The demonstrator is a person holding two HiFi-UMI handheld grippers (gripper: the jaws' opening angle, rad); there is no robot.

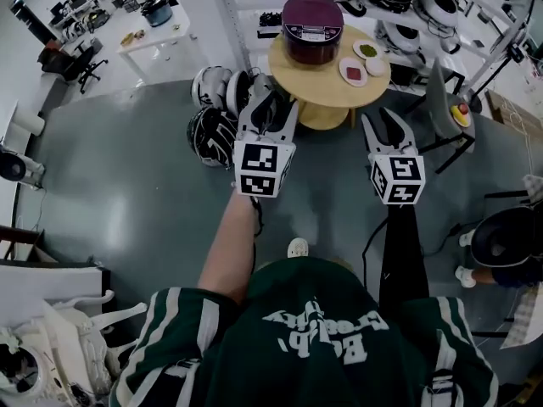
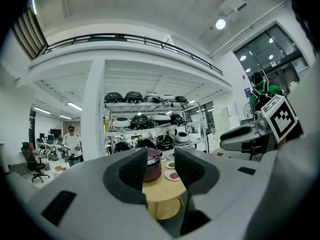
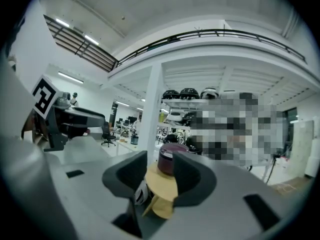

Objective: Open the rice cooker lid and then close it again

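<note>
A maroon rice cooker [image 1: 312, 28], lid down, stands on a round wooden table [image 1: 322, 90] ahead of me. Both grippers hover over the floor short of the table, apart from it. My left gripper [image 1: 270, 91] is open and holds nothing; the left gripper view frames the cooker [image 2: 152, 164] far off between its fingers [image 2: 134, 170]. My right gripper [image 1: 386, 124] is open and empty as well. In the right gripper view the cooker [image 3: 171, 159] and the table [image 3: 161, 185] show through the gap between the jaws.
Three small plates [image 1: 353, 71] lie on the table right of the cooker. Several helmets [image 1: 212, 134] sit on the floor left of the table. A chair [image 1: 441, 100] stands to the right, shelving with helmets behind. A person [image 2: 71, 141] stands far off.
</note>
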